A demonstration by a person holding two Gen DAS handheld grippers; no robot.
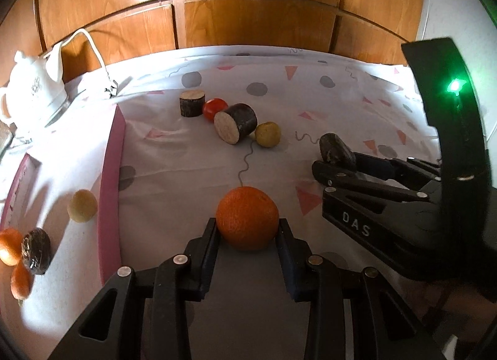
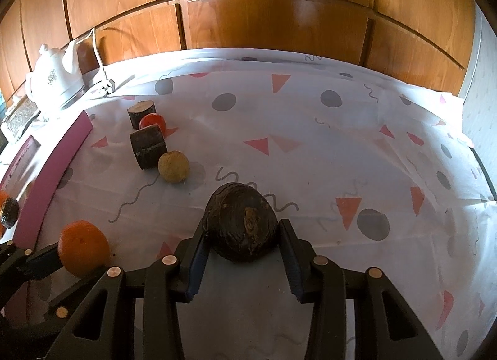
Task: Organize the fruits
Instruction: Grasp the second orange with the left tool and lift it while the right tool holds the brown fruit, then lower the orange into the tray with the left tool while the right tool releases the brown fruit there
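My left gripper (image 1: 247,225) is shut on an orange (image 1: 247,218), also seen in the right wrist view (image 2: 83,246). My right gripper (image 2: 242,232) is shut on a dark brown avocado-like fruit (image 2: 240,225); it shows in the left wrist view (image 1: 337,148) held by that gripper (image 1: 334,162). On the patterned cloth lie a yellow-green round fruit (image 1: 268,134), a red tomato (image 1: 214,108) and two wooden log pieces (image 1: 237,124) (image 1: 192,102). A pink-rimmed tray (image 1: 110,180) at left holds a pale round fruit (image 1: 82,205), a dark fruit (image 1: 35,251) and oranges (image 1: 11,246).
A white kettle (image 1: 34,86) with a cord stands at the back left beyond the tray. Wooden cabinet doors (image 1: 248,2) rise behind the table. The cloth's right part (image 2: 388,148) carries only printed shapes.
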